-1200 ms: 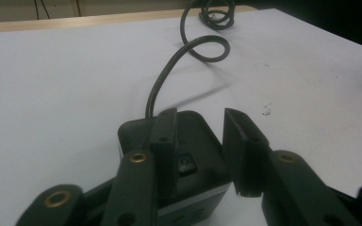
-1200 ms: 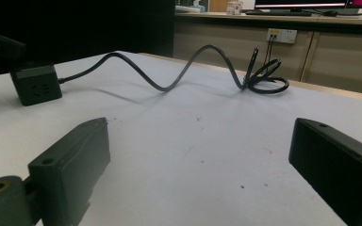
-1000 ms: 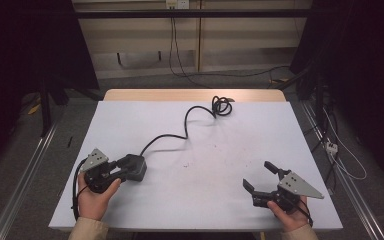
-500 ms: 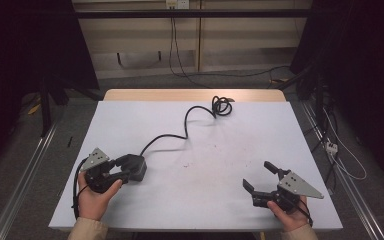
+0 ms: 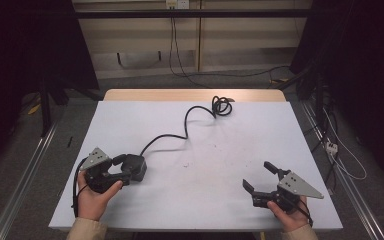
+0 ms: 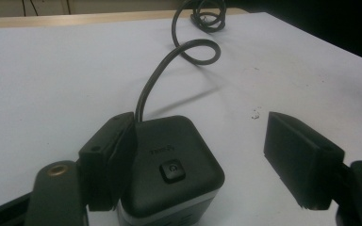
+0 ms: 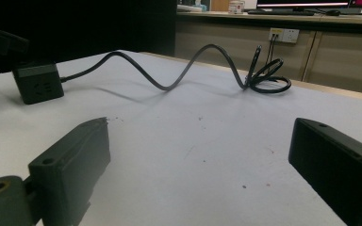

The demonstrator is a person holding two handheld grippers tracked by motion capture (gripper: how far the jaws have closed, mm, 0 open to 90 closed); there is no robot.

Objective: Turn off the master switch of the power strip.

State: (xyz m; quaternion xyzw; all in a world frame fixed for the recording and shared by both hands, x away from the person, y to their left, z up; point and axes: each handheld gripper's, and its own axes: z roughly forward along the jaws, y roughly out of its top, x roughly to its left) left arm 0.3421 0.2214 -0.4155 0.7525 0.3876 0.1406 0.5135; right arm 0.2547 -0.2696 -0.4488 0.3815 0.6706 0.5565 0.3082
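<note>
A black cube-shaped power adapter (image 5: 136, 167) with a button on top sits at the table's near left. Its black cable (image 5: 187, 120) snakes away to a coil (image 5: 221, 106) at the far edge. My left gripper (image 5: 125, 171) stands open around the cube. In the left gripper view the cube (image 6: 172, 174) rests against the left-hand jaw, while the other jaw stands well clear of it across the gripper (image 6: 200, 141). My right gripper (image 5: 258, 175) is open at the near right with nothing between its jaws. In the right gripper view (image 7: 200, 136) it faces the cube (image 7: 37, 87) and cable (image 7: 193, 61).
The white table (image 5: 205, 165) has a wooden strip along its far edge. Beyond it stand wooden cabinets with wall sockets (image 5: 176, 4) and hanging cords. A white power strip (image 5: 331, 146) with cables lies on the floor at the right.
</note>
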